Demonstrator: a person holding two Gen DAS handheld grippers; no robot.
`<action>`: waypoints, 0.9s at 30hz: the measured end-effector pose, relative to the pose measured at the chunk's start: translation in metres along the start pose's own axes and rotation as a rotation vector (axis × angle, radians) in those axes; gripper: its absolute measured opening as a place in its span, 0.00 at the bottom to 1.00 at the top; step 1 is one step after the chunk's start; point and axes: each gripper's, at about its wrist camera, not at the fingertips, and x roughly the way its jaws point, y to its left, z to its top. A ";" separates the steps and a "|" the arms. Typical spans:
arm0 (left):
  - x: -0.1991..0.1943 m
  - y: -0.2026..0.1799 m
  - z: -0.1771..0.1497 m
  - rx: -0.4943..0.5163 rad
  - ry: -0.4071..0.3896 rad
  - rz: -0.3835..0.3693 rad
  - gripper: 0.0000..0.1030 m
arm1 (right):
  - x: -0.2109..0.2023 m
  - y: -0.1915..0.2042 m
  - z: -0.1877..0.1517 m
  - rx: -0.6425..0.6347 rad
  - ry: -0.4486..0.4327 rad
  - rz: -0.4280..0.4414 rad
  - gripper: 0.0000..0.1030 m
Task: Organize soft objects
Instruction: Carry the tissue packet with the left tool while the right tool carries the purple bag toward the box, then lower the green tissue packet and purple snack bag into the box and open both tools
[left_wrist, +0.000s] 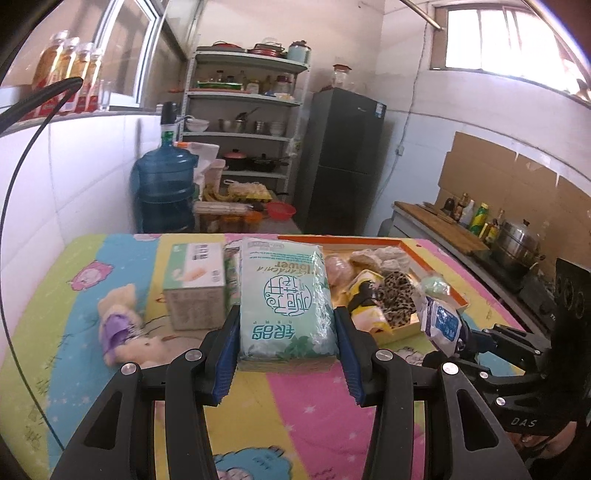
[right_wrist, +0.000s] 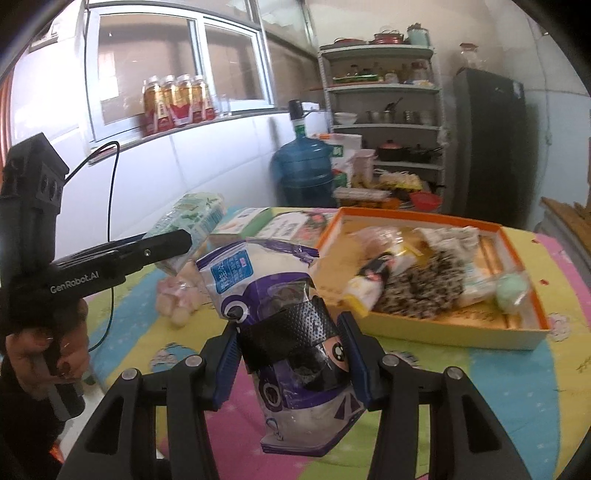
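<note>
Right wrist view: left gripper (right_wrist: 173, 240) reads "GenRobot.AI"; tissue pack (right_wrist: 192, 218) print seems blurred.

Plush toy (left_wrist: 123, 325) near counter's left edge: smeared by motion, shape unclear. Small print on green tissue pack (left_wrist: 286, 299) too fine to read. Tray (right_wrist: 436, 328) contents overlap; leopard-print item (right_wrist: 421, 288) blurred, kind uncertain. Purple-white bag (right_wrist: 291, 332): lower end cut by tongs' frame. Left hand (right_wrist: 44, 354) partly cropped at picture edge.
</note>
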 end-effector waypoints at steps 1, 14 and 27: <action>0.003 -0.003 0.001 0.004 0.002 -0.002 0.48 | -0.002 -0.005 0.000 0.002 -0.004 -0.012 0.50; 0.044 -0.038 0.016 0.017 0.015 -0.009 0.48 | -0.010 -0.061 0.009 0.064 -0.044 -0.096 0.50; 0.104 -0.076 0.027 0.013 0.061 -0.010 0.48 | -0.006 -0.111 0.018 0.108 -0.064 -0.132 0.50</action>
